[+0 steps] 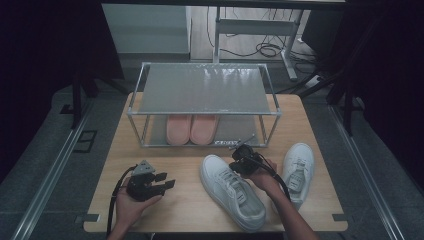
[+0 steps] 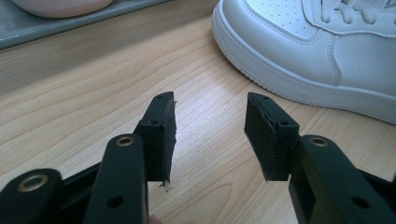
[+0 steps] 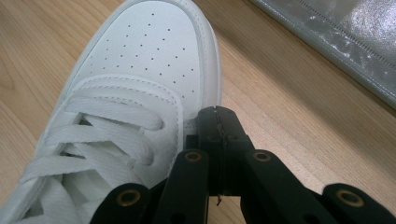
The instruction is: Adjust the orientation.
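We find the right gripper (image 3: 218, 112) with its jaws pressed together and nothing between them, its tip poised just beside the near white sneaker (image 3: 140, 79), at the side of the toe cap next to the first lace rows. In the high view the same gripper (image 1: 243, 156) sits over that sneaker's (image 1: 232, 192) toe end.

The relation that matters: the sneaker's long axis runs diagonally on the table (image 1: 320, 130), toe toward the shoe rack (image 1: 205, 89), heel toward the person's edge. The right hand is plainly the nearer one. We judge that the jaws must part before any grasp of the shoe's upper is possible.

The left gripper (image 2: 210, 121) has its jaws apart and empty, hovering low over bare wood, with the sneaker's side wall beyond them. In the high view it (image 1: 150, 182) lies well left of the shoe.

A second white sneaker (image 1: 299, 167) lies to the right, partly covered by the right forearm. A pair of pink slippers (image 1: 191, 128) stands on the rack's lower shelf.

Not determinable: whether the right tip touches the leather. The near sneaker's heel is cut off in both gripper views.
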The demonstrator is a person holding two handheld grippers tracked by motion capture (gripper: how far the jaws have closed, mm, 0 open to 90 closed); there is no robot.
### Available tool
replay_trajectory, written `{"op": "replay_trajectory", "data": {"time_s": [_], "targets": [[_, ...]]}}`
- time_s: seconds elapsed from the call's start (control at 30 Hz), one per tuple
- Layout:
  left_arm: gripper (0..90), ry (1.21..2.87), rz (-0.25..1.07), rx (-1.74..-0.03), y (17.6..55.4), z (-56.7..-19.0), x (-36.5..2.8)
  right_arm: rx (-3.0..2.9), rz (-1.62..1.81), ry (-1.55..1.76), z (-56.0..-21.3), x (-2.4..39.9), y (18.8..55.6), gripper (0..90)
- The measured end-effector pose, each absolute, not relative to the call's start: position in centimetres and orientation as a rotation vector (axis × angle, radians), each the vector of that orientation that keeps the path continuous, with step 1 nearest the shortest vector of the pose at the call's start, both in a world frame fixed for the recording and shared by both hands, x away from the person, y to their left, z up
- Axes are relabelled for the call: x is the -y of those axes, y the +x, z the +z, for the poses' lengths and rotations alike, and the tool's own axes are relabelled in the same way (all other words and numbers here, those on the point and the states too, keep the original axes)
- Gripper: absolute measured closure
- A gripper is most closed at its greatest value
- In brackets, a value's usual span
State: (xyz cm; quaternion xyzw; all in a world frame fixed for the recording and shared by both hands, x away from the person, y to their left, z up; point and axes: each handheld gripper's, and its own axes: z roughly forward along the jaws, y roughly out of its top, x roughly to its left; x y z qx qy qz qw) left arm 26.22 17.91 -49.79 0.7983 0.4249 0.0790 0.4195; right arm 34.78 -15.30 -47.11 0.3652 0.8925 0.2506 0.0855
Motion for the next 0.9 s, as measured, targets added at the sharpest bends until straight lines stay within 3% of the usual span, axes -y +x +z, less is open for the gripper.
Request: {"op": "replay_trajectory", "data": {"time_s": [0.23, 0.6, 0.9], "targets": [[53.6, 1.991, 0.215, -1.074, 26.2, -49.7, -18.3, -2.657, 0.842, 1.075, -46.4, 16.2, 34.2, 88.8], [53.7, 1.968, 0.243, -1.104, 26.3, -49.4, -18.9, -2.569, 1.072, 0.940, -43.0, 19.2, 30.1, 88.2], [53.5, 1.961, 0.246, -1.116, 26.3, -49.3, -19.0, -2.505, 1.161, 0.945, -42.8, 22.9, 27.3, 89.6]]}}
